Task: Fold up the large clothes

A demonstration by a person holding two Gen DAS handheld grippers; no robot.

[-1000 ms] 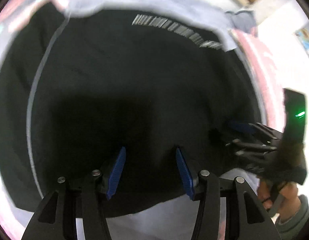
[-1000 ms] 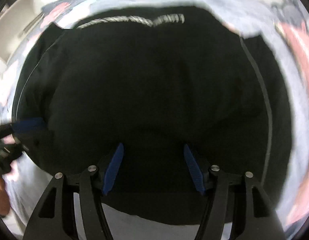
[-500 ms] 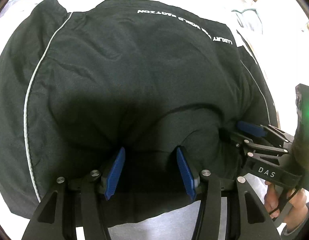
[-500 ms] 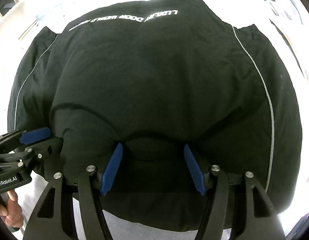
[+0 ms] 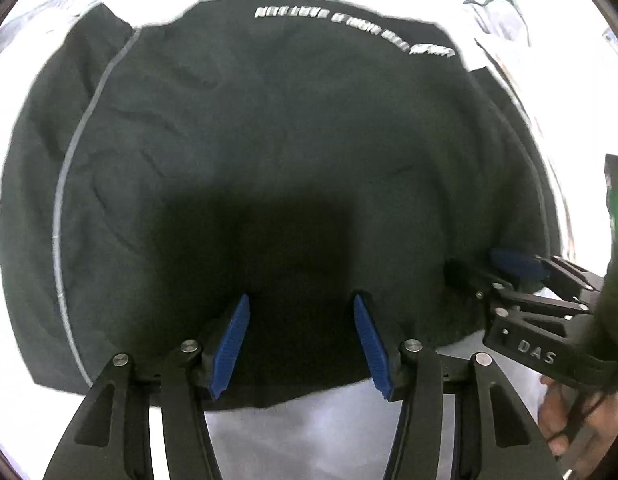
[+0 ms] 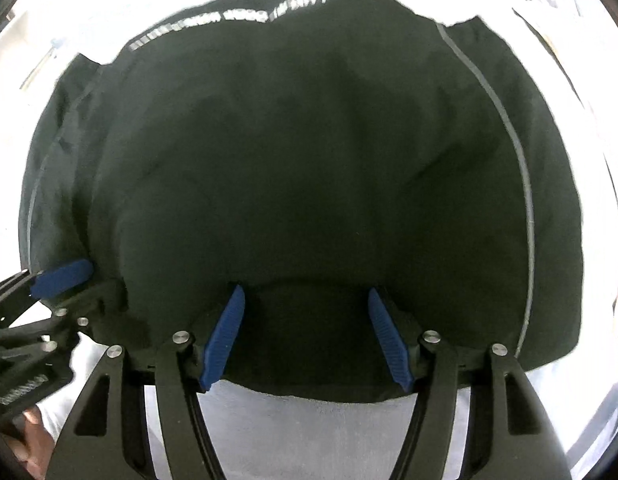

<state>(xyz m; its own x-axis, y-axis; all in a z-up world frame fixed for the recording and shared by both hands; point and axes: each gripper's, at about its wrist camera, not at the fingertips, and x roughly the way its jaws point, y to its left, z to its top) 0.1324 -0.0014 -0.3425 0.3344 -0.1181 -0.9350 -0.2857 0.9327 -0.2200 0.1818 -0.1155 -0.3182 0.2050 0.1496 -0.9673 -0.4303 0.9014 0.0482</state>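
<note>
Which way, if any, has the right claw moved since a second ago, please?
Yes: the right claw drew back toward the near hem; the black garment and its white lettering sit higher in its view, more pale surface below.

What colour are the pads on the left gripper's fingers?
Blue, ribbed pads on black fingers; clearest in the left wrist view.

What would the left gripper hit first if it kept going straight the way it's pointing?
Most likely the black garment: the left gripper points steeply down with its jaws apart over the dark cloth near the hem. Whether the pads already touch it is unclear; the fabric there lies in shadow.
</note>
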